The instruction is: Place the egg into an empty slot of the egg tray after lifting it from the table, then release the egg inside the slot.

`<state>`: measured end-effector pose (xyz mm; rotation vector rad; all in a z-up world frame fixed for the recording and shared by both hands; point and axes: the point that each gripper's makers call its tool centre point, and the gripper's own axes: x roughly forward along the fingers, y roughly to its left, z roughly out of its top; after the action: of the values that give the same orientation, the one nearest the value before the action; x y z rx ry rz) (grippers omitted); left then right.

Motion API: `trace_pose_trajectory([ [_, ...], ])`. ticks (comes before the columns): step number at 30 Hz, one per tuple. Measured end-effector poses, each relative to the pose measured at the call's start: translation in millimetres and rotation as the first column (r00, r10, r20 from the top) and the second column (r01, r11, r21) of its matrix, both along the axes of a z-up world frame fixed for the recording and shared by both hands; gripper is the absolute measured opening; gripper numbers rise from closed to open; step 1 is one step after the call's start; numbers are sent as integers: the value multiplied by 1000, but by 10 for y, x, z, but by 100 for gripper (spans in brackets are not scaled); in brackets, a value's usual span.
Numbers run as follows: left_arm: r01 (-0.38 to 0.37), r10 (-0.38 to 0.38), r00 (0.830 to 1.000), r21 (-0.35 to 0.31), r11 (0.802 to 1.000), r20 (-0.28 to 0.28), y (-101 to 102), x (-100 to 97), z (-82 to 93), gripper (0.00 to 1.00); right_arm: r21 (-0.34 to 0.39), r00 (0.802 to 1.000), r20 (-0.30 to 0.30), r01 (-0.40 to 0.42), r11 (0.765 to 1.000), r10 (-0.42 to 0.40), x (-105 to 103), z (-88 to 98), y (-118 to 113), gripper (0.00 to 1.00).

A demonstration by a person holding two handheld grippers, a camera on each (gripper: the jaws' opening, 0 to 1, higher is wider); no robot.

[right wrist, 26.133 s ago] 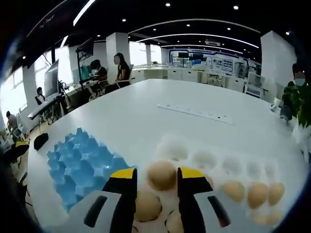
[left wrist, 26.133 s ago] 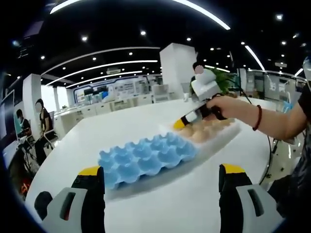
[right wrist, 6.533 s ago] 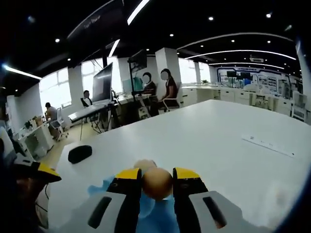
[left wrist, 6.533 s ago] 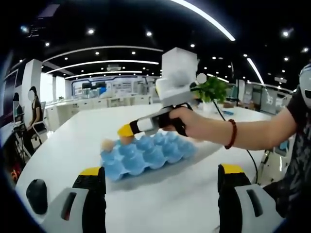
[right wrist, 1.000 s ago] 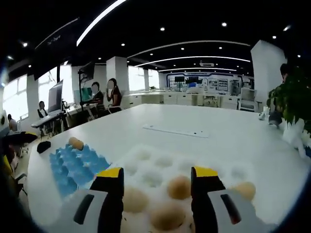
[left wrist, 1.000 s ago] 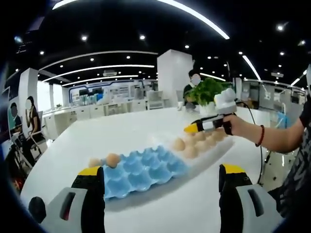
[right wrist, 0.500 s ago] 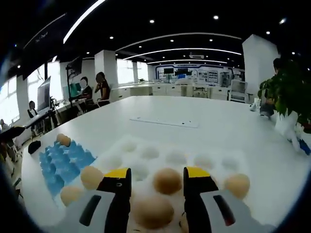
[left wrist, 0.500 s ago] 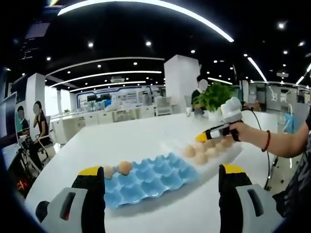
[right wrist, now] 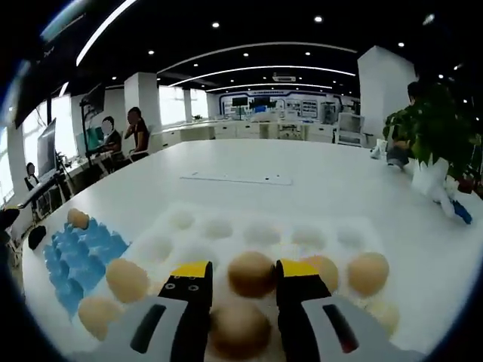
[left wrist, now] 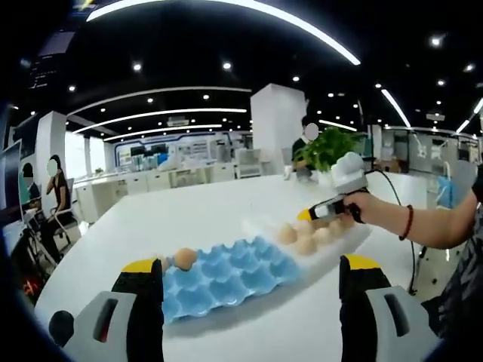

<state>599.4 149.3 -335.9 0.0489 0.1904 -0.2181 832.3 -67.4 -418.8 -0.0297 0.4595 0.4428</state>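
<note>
Egg (right wrist: 251,273), brown, sitting between the yellow-tipped fingers (right wrist: 189,280) of the right gripper (right wrist: 243,280), flanked closely on both sides; contact looks likely, cannot tell for sure whether squeezed. Resting in a cup of a white egg tray (right wrist: 260,230) on the white tabletop (right wrist: 302,185). More brown eggs in that white tray: one nearer the camera below the fingers (right wrist: 240,329), two just right of the fingers (right wrist: 368,273), two to the left (right wrist: 127,280). Cups farther ahead of the fingers holding nothing. Blue egg tray (right wrist: 81,253) lying left of the fingers, touching or just beside the white one, with one egg (right wrist: 77,218) at its far corner.

From the left gripper view: left gripper (left wrist: 249,283) with fingers (left wrist: 142,296) spread wide apart, holding nothing, hovering near the blue egg tray (left wrist: 226,275), which lies between and just beyond them. One egg (left wrist: 185,258) in a cup at its left end, just beyond the left finger. White egg tray (left wrist: 332,243) farther off to the right with several eggs (left wrist: 296,239) in it. Right gripper (left wrist: 326,210) held by a hand (left wrist: 370,210), tips down among those eggs.
</note>
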Motion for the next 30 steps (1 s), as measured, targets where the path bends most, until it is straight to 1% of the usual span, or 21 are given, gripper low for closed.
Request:
trace_pose_trajectory([
  [1,1,-1,1000,1,1000,5,-1,-1,5,99,7,1000,-9,8,1000,-7,24,-3,-6,34],
  [2,0,0,1000,0,1000,6,0,1,2,99,-2,1000,1,3,1000,-3,35,8,-1,34],
  [6,-3,3,1000,4,1000,-2,-2,-14,-26,99,-4,999,-11,48,999,-48,50,-4,-20,32],
  [13,-17,17,1000,4,1000,3,22,-78,-21,99,-5,995,-26,94,996,-94,26,-19,-55,29],
  [16,-30,30,999,12,999,-17,41,-100,-75,99,-25,993,-40,106,994,-107,31,-25,-63,27],
  [23,-24,24,999,21,999,-31,-2,-131,-113,98,-50,992,-49,116,992,-118,-32,-35,-85,27],
  [26,-22,23,999,27,999,-32,-2,-154,-115,98,-16,993,-39,107,994,-108,-62,-22,-111,27],
  [29,-27,27,999,16,1000,-27,5,-163,-114,98,44,994,-49,96,994,-93,-34,0,-124,26],
  [30,-28,28,999,15,1000,-27,2,-167,-120,98,48,994,-49,96,994,-94,-35,3,-130,26],
])
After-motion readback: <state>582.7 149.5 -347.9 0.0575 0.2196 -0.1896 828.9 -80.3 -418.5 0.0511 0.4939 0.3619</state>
